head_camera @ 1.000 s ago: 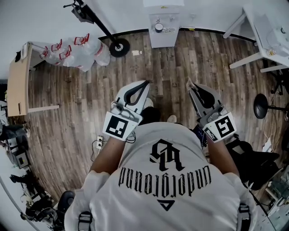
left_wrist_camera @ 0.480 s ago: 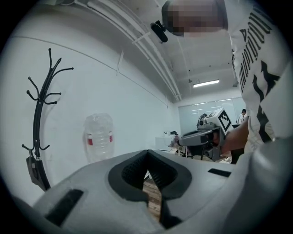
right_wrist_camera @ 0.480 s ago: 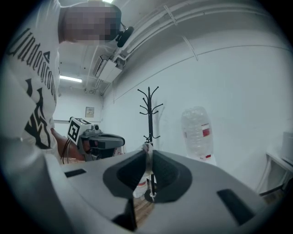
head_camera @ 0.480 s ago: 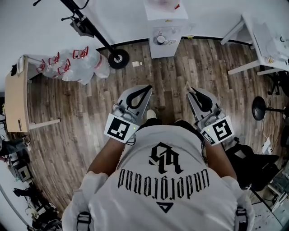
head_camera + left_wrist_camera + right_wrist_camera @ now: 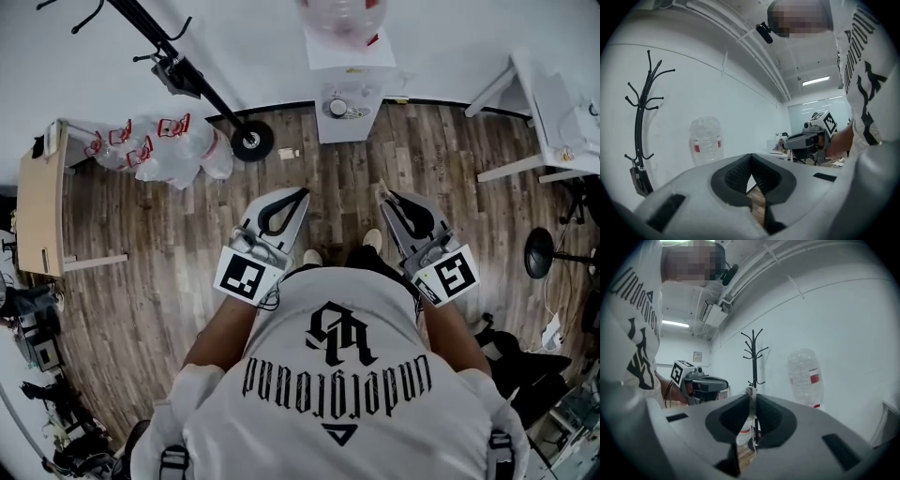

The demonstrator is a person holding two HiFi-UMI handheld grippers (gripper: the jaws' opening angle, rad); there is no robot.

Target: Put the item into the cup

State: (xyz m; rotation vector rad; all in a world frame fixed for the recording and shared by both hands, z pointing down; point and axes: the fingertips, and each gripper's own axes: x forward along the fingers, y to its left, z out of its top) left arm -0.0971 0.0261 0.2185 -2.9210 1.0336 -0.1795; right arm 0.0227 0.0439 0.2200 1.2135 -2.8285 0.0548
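Note:
Both grippers are held out level in front of the person's body, above the wooden floor. My right gripper is shut on a thin pale item, whose tip sticks out just past the jaw tips. My left gripper is shut, its tips touching with nothing between them. Ahead by the wall stands a white water dispenser with a clear bottle on top. A small round dark-rimmed thing sits on its ledge; I cannot tell whether it is a cup.
A black coat stand rises left of the dispenser. Clear plastic bags and a wooden panel lie further left. A white desk and a black stool are at the right.
The dispenser and its bottle have come further into the head view as the person steps toward them. Both grippers keep the same pose and jaws.

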